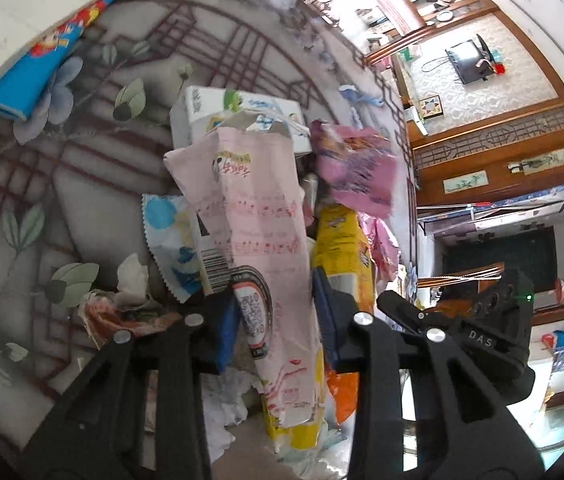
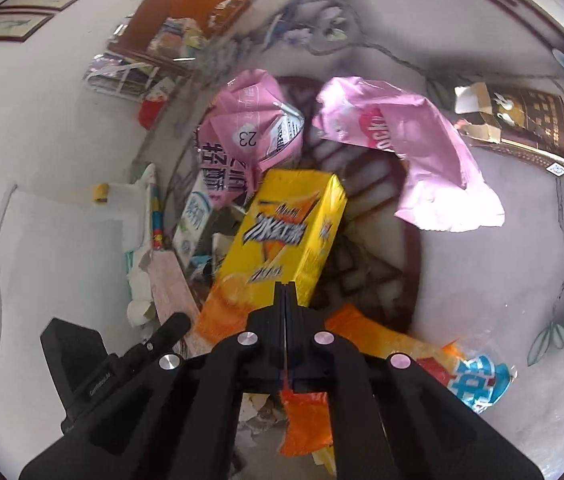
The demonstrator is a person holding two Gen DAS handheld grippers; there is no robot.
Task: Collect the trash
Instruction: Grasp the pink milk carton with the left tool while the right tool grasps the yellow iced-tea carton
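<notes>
Left hand-held gripper [image 1: 278,316]: jaws narrowed on a crumpled pale pink wrapper [image 1: 250,216], blue pads pressing both its sides; the wrapper runs up and away from the fingers. Just right of it, a yellow packet [image 1: 341,248]. Left, a blue-and-white serrated wrapper [image 1: 170,240]. Beyond, a white carton [image 1: 238,116] and a pink foil bag [image 1: 357,168].

Right hand-held gripper [image 2: 286,292]: jaws fully together, a strip of orange wrapper [image 2: 305,420] pinched between them and hanging below. Directly ahead of the tips, touching or nearly so, a yellow drink carton [image 2: 289,232]. Farther off, two pink bags [image 2: 250,128]. All litter lies on the floral-patterned counter [image 2: 501,280].
</notes>
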